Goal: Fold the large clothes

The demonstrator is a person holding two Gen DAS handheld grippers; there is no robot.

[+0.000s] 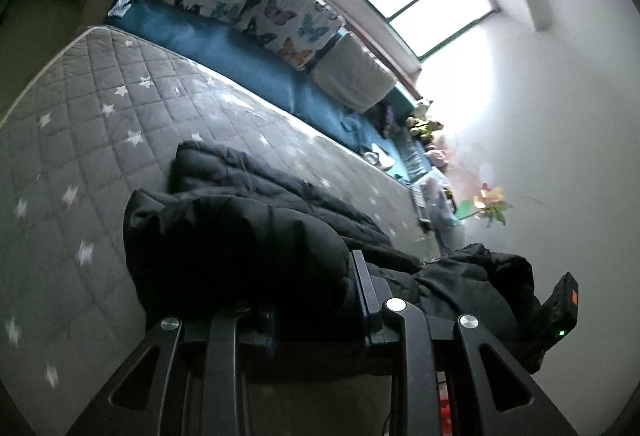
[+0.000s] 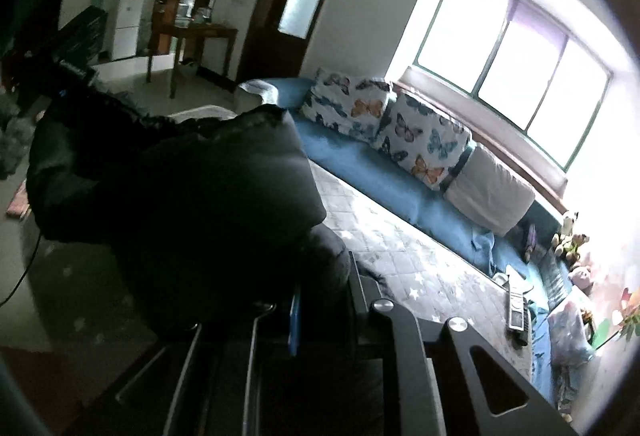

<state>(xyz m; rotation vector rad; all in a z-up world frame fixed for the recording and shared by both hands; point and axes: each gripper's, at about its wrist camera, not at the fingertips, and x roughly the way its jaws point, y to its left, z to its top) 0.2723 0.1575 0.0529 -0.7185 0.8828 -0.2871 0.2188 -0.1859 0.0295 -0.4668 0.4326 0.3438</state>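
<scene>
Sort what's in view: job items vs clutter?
Job:
black puffer jacket
left gripper, clamped on the jacket
right gripper, clamped on the jacket
grey star-print mattress

Lying about:
butterfly cushions
blue sofa
remote
soft toys

A home, a lived-in bedroom or sitting room. Grey quilted mattress [image 1: 100,123] with white stars beside a blue daybed [image 2: 360,163]; butterfly-print cushions [image 2: 384,115] under a wide window [image 2: 512,63]; soft toys [image 2: 572,240] in the corner. Beyond, a wooden door [image 2: 296,3], a small wooden table [image 2: 196,43], a white fridge [image 2: 128,19].
</scene>
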